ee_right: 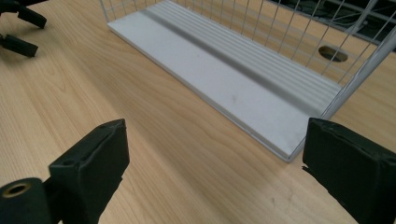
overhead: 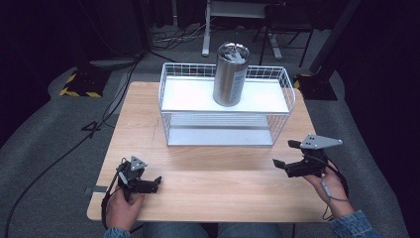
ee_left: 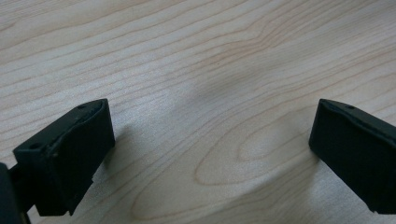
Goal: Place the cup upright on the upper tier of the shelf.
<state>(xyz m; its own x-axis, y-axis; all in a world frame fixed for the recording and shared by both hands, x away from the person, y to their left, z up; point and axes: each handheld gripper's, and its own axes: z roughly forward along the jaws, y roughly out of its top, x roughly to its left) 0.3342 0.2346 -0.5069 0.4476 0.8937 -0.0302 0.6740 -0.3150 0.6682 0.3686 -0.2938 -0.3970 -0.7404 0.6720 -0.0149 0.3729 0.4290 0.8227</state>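
Observation:
A steel tumbler (overhead: 230,74) stands upright on the top shelf of a white wire rack (overhead: 225,113) at the back middle of the wooden table (overhead: 208,183). My left gripper (overhead: 157,183) rests low at the front left, open, pointing right; in the left gripper view its jaws (ee_left: 210,135) stand wide apart over bare wood. My right gripper (overhead: 284,153) hovers at the front right of the rack, open and empty. In the right gripper view its jaws (ee_right: 215,154) frame the rack's lower white shelf (ee_right: 224,88), with the left gripper (ee_right: 18,28) far off.
Bare wood runs between the two grippers and the rack's front. A round cable hole (ee_right: 333,53) shows in the table behind the rack. On the grey floor beyond lie cables, a yellow-and-black striped base (overhead: 79,82) and furniture legs (overhead: 205,29).

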